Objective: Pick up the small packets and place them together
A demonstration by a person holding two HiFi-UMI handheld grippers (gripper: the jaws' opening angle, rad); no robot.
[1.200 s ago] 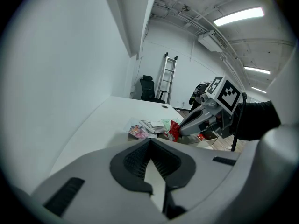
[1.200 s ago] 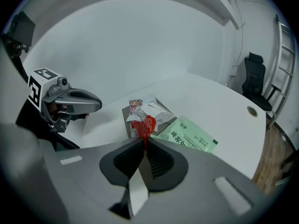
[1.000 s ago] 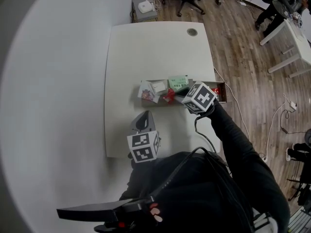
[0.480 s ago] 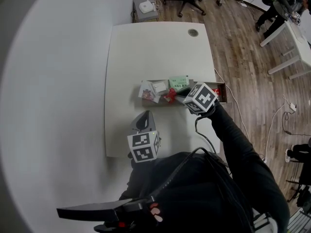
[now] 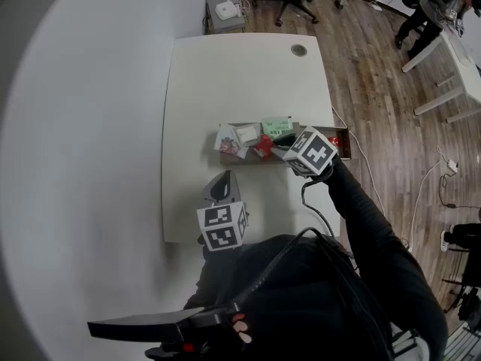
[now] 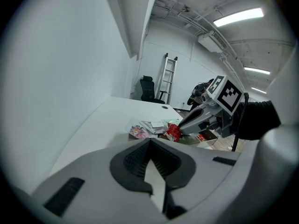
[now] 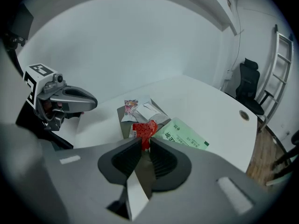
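Standing slightly apart after just easing open, the jaws of the right gripper [image 7: 145,139] are loosely bracketing the lower end of the red packet [image 7: 145,128]. That packet is lying in the shallow box [image 5: 240,159] mid-table, beside the green packet [image 7: 184,135] and the white packets [image 5: 246,134]. The left gripper [image 6: 150,140] is hanging over the near part of the table [image 5: 240,81], jaws pressed together on nothing. The table's far half is lying bare up to the cable hole [image 5: 298,50]. A wall is running along its left edge, and the box's right end is nearing the right edge. The right gripper's marker cube [image 5: 314,150] is covering part of the box, and the person's body is cutting off the near edge.
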